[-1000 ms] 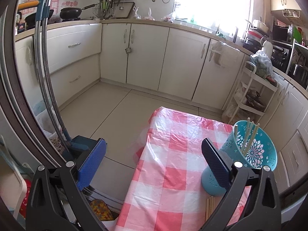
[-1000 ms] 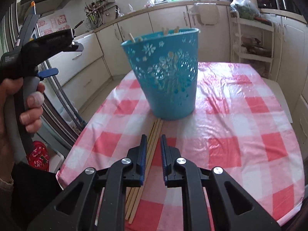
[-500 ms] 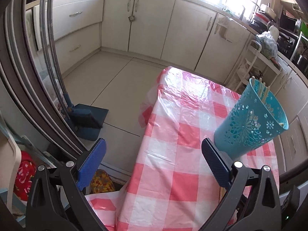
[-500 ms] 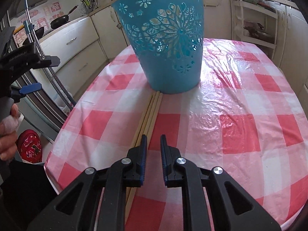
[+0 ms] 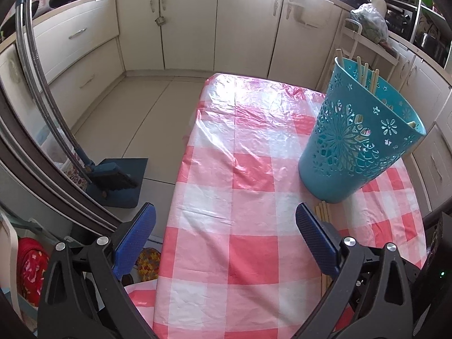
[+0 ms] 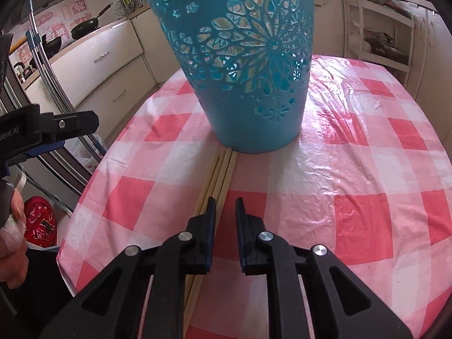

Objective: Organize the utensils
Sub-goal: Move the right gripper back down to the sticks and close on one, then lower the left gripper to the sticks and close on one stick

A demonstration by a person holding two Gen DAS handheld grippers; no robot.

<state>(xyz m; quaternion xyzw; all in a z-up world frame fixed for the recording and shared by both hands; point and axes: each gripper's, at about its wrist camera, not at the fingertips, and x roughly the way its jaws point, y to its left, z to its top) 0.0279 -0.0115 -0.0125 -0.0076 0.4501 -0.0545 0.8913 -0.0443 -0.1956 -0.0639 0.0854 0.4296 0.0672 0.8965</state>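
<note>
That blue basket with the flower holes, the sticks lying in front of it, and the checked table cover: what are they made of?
The blue basket looks like moulded plastic, smooth and slightly matte, with cleanly cut flower openings. The sticks seem to be pale bamboo or wood chopsticks, unvarnished and dull; which of the two I cannot tell. The checked table cover appears to be thin plastic sheet: it is glossy, wrinkled and throws bright glare.

1 blue basket (image 6: 248, 84), 4 loose chopsticks (image 6: 223, 169) on table, approx. 4 more chopsticks in basket (image 5: 367, 75), 2 grippers.
</note>
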